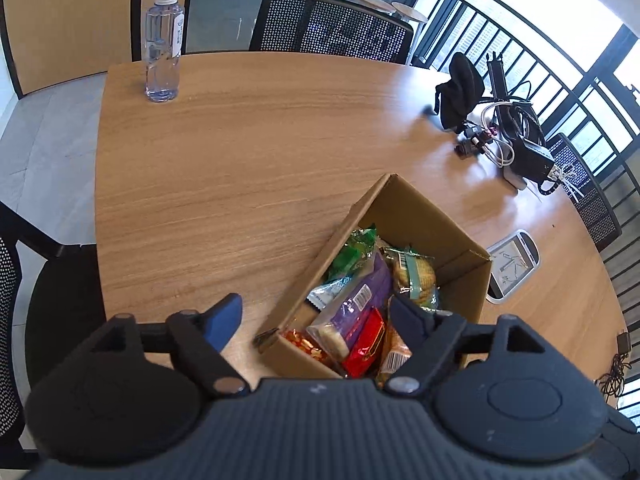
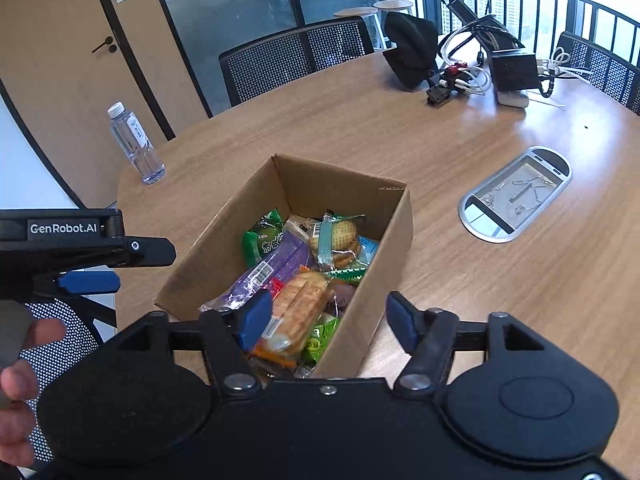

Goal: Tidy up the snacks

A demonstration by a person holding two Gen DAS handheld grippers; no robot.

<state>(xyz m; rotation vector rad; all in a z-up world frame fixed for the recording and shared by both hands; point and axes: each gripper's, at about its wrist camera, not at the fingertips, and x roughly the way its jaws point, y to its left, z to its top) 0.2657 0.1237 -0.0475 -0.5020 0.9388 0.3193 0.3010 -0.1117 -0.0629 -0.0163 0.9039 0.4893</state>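
open cardboard box (image 2: 352, 264) near the middle of a wooden table (image 2: 500, 280), full of wrapped snacks: purple packet (image 2: 280, 268) lying lengthwise, green packet (image 2: 262, 240) beside it toward the far left wall, clear-wrapped biscuits (image 2: 338, 240) near the far end, toasted bread packet (image 2: 298, 308) at the near end, small green packet (image 2: 318, 340) just beside it, red packet (image 1: 362, 346) and orange-gold packet (image 1: 302, 346) at the near corner in the left wrist view

left gripper (image 1: 316, 316) above the box's near left corner, jaws spread wide, one blue pad over bare table outside the box, the other over the snacks, nothing pinched between

right gripper (image 2: 328, 320) over the box's near end, jaws spread apart, left pad just above the bread packet, right pad outside the box's right wall, gripping nothing; cannot tell whether the left pad touches the wrapper

hand (image 2: 20, 392) at the left edge of the right wrist view

water bottle (image 1: 163, 46) upright at the far left of the table, well apart from the box; black cap (image 2: 410, 48), cables (image 2: 468, 80) and a black device (image 2: 514, 70) at the far right; grey cable hatch (image 2: 516, 196) in the tabletop right of the box; mesh chair (image 1: 332, 26) behind the table
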